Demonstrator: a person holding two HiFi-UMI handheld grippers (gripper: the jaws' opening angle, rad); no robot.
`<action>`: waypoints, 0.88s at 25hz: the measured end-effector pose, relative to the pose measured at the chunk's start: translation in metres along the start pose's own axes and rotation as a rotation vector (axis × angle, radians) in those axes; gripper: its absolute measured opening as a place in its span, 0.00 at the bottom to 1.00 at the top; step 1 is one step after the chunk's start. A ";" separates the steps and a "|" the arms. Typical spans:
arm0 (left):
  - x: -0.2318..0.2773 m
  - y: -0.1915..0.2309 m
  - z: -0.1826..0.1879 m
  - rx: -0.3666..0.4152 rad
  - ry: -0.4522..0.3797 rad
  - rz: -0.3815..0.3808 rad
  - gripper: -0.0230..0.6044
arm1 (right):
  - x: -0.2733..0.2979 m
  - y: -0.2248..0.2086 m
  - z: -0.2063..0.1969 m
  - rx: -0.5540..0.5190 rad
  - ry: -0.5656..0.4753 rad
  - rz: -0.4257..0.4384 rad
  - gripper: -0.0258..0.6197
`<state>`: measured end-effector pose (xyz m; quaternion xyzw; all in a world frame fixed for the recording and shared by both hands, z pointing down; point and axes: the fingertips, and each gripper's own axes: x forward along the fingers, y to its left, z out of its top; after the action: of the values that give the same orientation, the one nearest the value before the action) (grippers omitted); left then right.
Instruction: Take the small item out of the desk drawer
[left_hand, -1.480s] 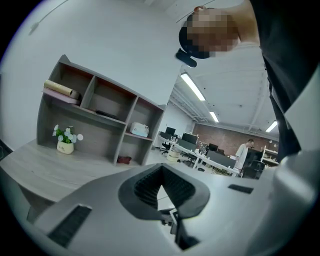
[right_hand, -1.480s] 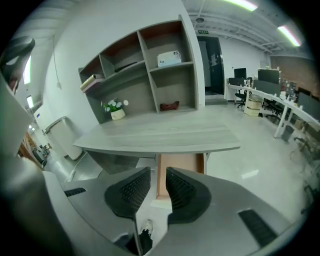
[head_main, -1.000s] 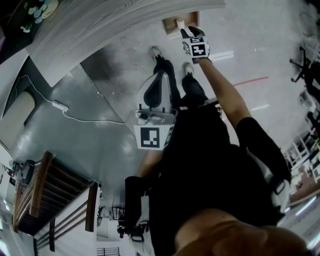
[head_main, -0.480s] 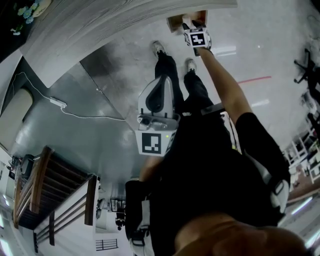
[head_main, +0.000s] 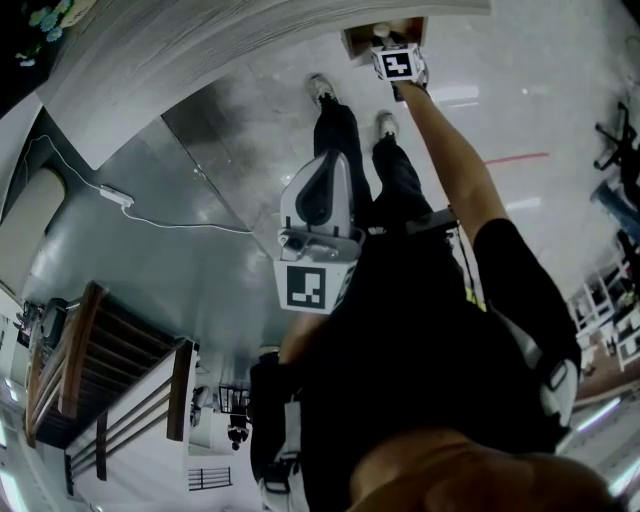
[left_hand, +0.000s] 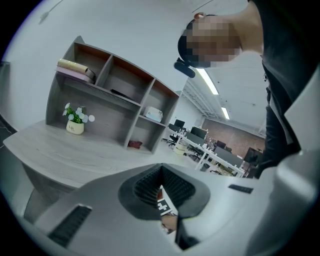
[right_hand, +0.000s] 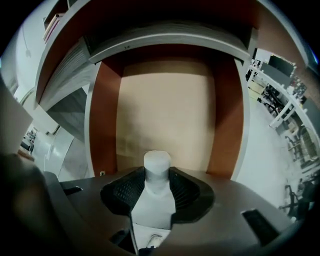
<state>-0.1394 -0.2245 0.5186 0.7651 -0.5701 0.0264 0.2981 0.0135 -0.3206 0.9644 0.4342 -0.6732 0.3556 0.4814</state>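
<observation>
Surroundings: grey desk (head_main: 200, 60) w/ its drawer (right_hand: 165, 110) pulled open, brown side walls L & R of the opening; a white cable (head_main: 180, 222) lies on the floor nearby. We stretch the R arm (head_main: 452, 170) down, the right gripper (right_hand: 157, 181) pointing steeply into the drawer; its jaws have just been opening and stand spread, w/ the small white bottle (right_hand: 157, 161) upright between them inside the drawer. We hold the left gripper (left_hand: 161, 170) by the torso, arm bent, jaws pressed together, empty.

Open wood drawer (right_hand: 165, 110) w/ 1 white bottle (right_hand: 156, 175) in it.
</observation>
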 end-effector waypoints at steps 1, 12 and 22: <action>0.000 0.000 0.000 -0.001 0.000 0.000 0.03 | 0.000 -0.001 -0.001 -0.001 0.008 -0.003 0.27; -0.010 -0.026 0.012 0.034 -0.043 -0.018 0.03 | -0.045 0.003 0.016 0.034 -0.089 0.029 0.27; -0.047 -0.095 0.025 0.110 -0.113 -0.031 0.03 | -0.138 -0.006 0.009 0.023 -0.188 0.069 0.27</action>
<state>-0.0786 -0.1798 0.4398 0.7895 -0.5716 0.0101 0.2233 0.0380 -0.2968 0.8300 0.4477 -0.7261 0.3371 0.3985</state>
